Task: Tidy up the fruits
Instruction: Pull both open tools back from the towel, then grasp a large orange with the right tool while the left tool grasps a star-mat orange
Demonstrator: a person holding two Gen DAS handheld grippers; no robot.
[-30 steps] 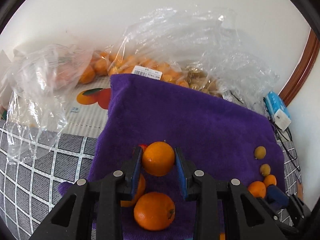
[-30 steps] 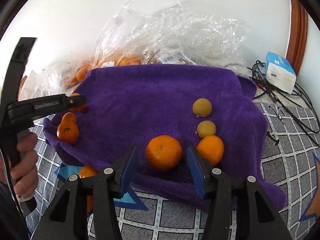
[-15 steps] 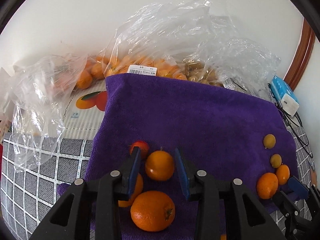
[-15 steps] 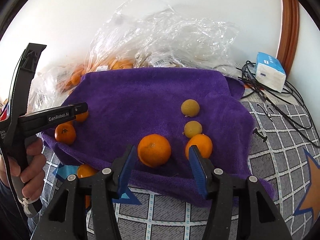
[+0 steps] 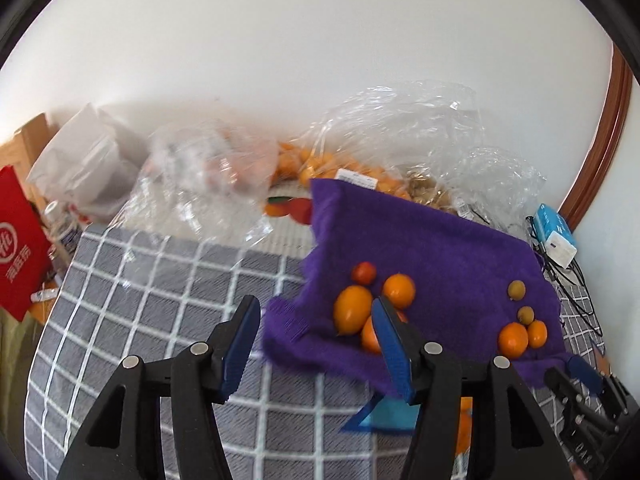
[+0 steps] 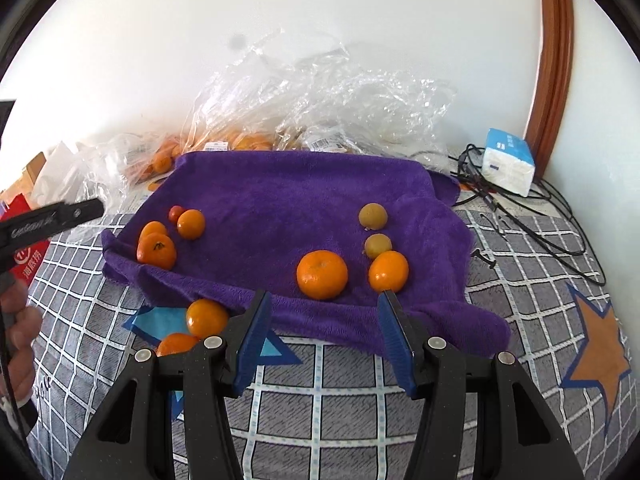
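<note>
A purple towel (image 6: 288, 200) lies on the checked bedspread. At its left edge sit several oranges (image 6: 191, 223) and a small red fruit (image 6: 175, 213); they also show in the left wrist view (image 5: 352, 309). At its right sit a large orange (image 6: 322, 274), a smaller orange (image 6: 388, 271) and two brownish longans (image 6: 373, 216). Two oranges (image 6: 206, 317) lie off the towel in front. My left gripper (image 5: 316, 340) is open and empty, pulled back left of the orange group. My right gripper (image 6: 325, 334) is open and empty, just in front of the large orange.
Clear plastic bags (image 6: 320, 112) with more oranges stand against the wall behind the towel. A blue-white tissue pack (image 6: 508, 166) and black cables (image 6: 528, 216) lie at the right. A red bag (image 5: 20, 240) and white bags (image 5: 84, 168) are at the far left.
My left gripper let go of the orange, opened wide and drew back to the left. My right gripper opened wider and drew back from the large orange.
</note>
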